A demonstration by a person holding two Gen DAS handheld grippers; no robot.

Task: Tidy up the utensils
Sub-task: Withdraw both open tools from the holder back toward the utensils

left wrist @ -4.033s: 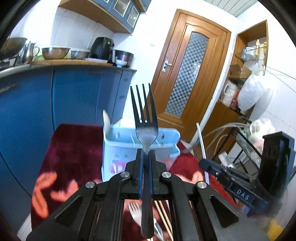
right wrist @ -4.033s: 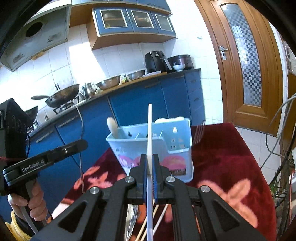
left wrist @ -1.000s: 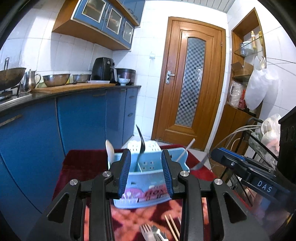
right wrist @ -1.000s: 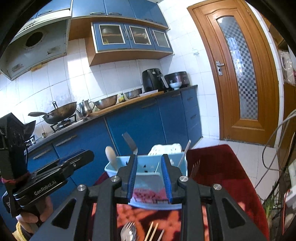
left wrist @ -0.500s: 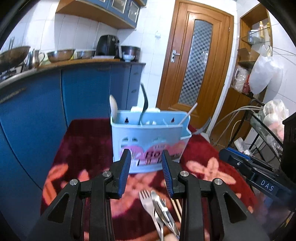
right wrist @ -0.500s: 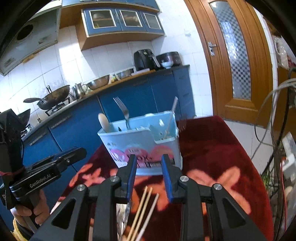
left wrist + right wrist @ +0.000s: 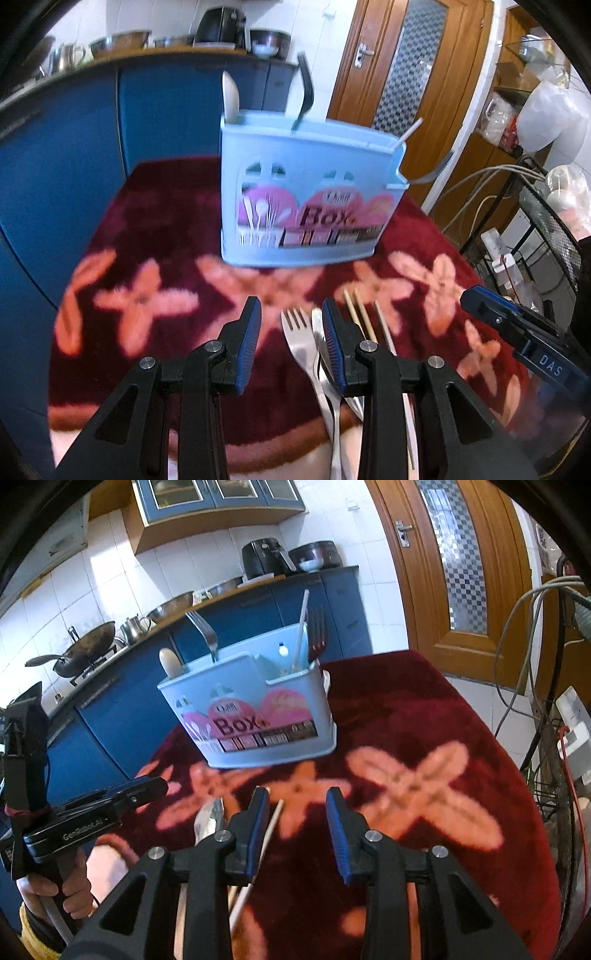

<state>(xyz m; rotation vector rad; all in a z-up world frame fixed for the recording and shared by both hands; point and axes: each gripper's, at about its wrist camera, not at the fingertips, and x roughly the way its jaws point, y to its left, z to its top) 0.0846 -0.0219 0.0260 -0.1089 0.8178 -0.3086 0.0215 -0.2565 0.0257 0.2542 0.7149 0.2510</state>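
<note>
The left gripper (image 7: 291, 332) hangs with its jaws spread and nothing between them, low over a surface (image 7: 166, 229) draped in a dark red cloth with pink flowers. Just beside its right finger lies a steel fork (image 7: 301, 343), tines pointing away, with more steel cutlery (image 7: 320, 332) touching it and partly hidden under the finger; wooden chopsticks (image 7: 356, 308) lie alongside to the right.

The right gripper (image 7: 297, 819) is likewise spread wide and empty above the same cloth. A pale chopstick (image 7: 267, 834) runs under its left finger, and a steel utensil (image 7: 208, 821) lies a little further left, blurred.

Beyond both grippers stands a light blue plastic utensil box (image 7: 306, 192), upright on the cloth, its front printed with pink shapes and the word "Box". A pale spoon (image 7: 169, 661) stands in its left end, a fork (image 7: 203, 631) leans near the middle, and a white chopstick (image 7: 301, 627) and a dark fork (image 7: 317, 631) rise from the right end.

Behind are blue cabinets (image 7: 258, 609), a wok (image 7: 83, 644) on the stove and a wooden door (image 7: 461, 572).
</note>
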